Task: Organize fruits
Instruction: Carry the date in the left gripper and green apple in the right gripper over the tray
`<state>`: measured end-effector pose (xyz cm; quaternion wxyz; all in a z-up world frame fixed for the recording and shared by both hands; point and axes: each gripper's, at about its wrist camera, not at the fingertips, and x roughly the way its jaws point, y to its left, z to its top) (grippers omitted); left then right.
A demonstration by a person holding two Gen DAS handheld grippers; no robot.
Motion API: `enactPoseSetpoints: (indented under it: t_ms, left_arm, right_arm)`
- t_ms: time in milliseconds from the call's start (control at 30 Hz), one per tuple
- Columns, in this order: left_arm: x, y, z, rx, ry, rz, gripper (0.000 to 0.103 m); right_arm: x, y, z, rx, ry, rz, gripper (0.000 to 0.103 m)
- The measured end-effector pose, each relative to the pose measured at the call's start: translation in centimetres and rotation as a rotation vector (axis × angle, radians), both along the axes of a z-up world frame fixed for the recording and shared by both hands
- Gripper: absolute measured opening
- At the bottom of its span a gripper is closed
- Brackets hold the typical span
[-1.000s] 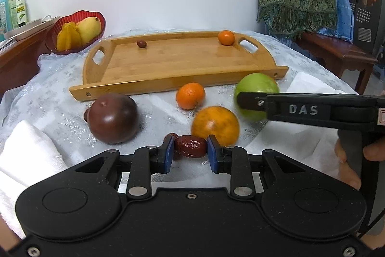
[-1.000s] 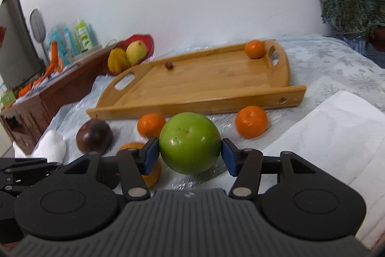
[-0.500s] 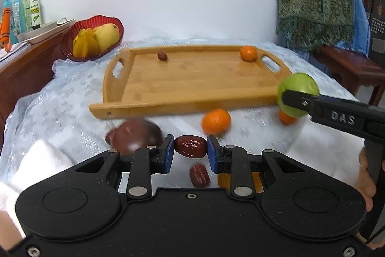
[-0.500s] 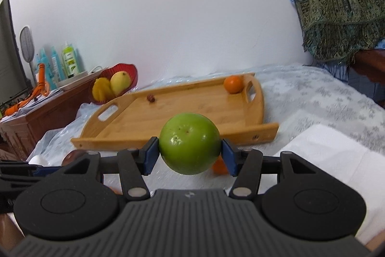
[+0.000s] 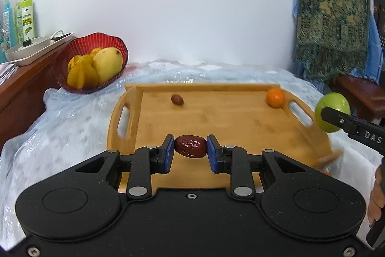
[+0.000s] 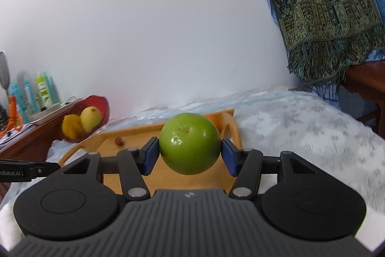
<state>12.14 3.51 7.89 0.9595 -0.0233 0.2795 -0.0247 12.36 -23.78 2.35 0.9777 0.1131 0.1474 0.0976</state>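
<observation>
My left gripper [image 5: 190, 146] is shut on a dark red date [image 5: 190, 145] and holds it above the near part of the wooden tray [image 5: 231, 119]. On the tray lie another date [image 5: 177, 99] at the far left and a small orange [image 5: 275, 98] at the far right corner. My right gripper [image 6: 190, 154] is shut on a green apple [image 6: 190, 142], held above the tray's right side [image 6: 231, 127]. The apple also shows in the left wrist view [image 5: 332, 110], beside the tray's right handle.
A red bowl [image 5: 91, 64] with a mango and yellow fruit stands at the back left on a white-clothed table [image 5: 60, 117]. A wooden sideboard [image 5: 14, 88] with bottles is at left. A patterned cloth [image 5: 334, 23] hangs over a bench at right.
Both grippers have risen and moved forward over the tray with their fruit. The fruits left on the cloth in front of the tray have dropped out of view.
</observation>
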Motion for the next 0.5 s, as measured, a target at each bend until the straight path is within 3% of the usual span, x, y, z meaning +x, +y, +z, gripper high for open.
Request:
enactPoseSetpoints:
  t_ms: [200,500]
  left_arm:
    - [5.3,0.6,-0.6,-0.004,-0.028,0.003,0.027]
    - [11.4,0.9,-2.9,0.008,0.011,0.001,0.027]
  right_arm:
    - [3.8,-0.2,0.2,-0.004,0.003,-0.025,0.059]
    - [7.9,1.2,-0.5,-0.035,0.037,-0.036,0.059]
